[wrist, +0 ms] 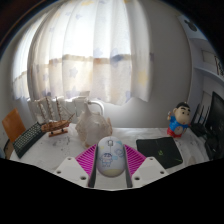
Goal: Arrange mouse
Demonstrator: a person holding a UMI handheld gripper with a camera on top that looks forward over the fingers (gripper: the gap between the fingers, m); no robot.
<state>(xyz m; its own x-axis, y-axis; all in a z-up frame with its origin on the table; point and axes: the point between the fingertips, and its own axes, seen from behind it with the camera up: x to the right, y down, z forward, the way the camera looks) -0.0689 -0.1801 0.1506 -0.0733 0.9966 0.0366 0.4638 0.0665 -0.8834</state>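
— Where do we see the mouse (111, 156)?

— Right between the fingers of our tool (111, 166), its pink pads (87, 160) close on both flanks; it looks pinched, lifted over the white counter (60, 150).

— And beyond it?

— A clear glass jug (92, 126) just ahead, a dark pouch (160, 152) to the right, a cartoon figure (181, 120) farther off, and a keyboard (28, 139) to the left before the curtains (90, 50).
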